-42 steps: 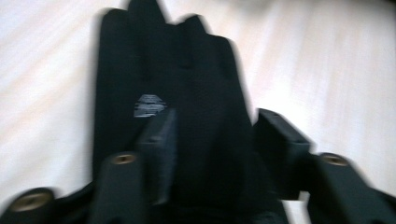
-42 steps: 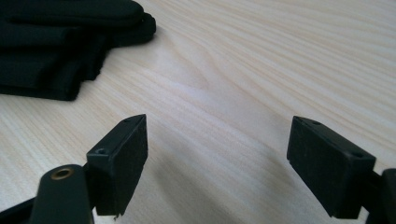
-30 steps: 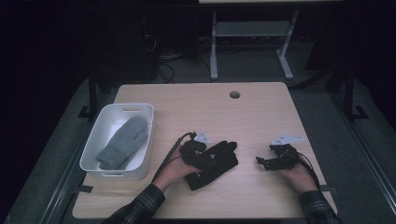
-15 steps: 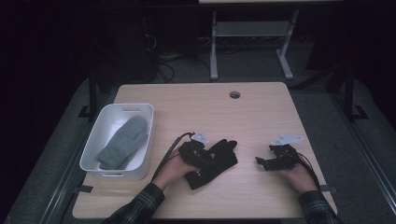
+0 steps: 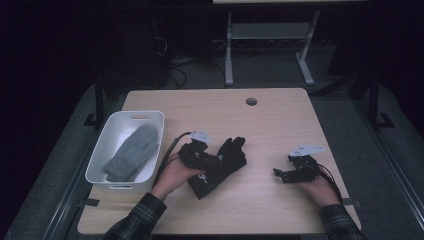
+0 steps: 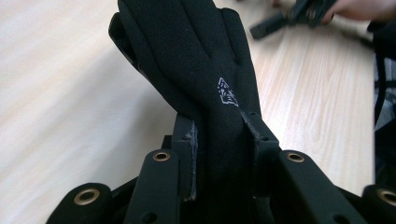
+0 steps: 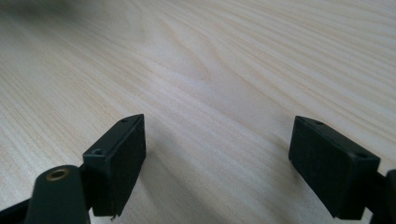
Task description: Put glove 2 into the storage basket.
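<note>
Pale wooden table (image 5: 280, 125) (round hole near its far edge) on grey floor (image 5: 390, 165), dim room, metal stand (image 5: 270, 45) behind.

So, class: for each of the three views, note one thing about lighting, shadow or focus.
High view: the room behind is dark, with light falling on the table alone. Left gripper view: the black glove is sharp, the other gripper far off is blurred. Right gripper view: the jaws cast soft shadows on the wood, and the far grain blurs.
</note>
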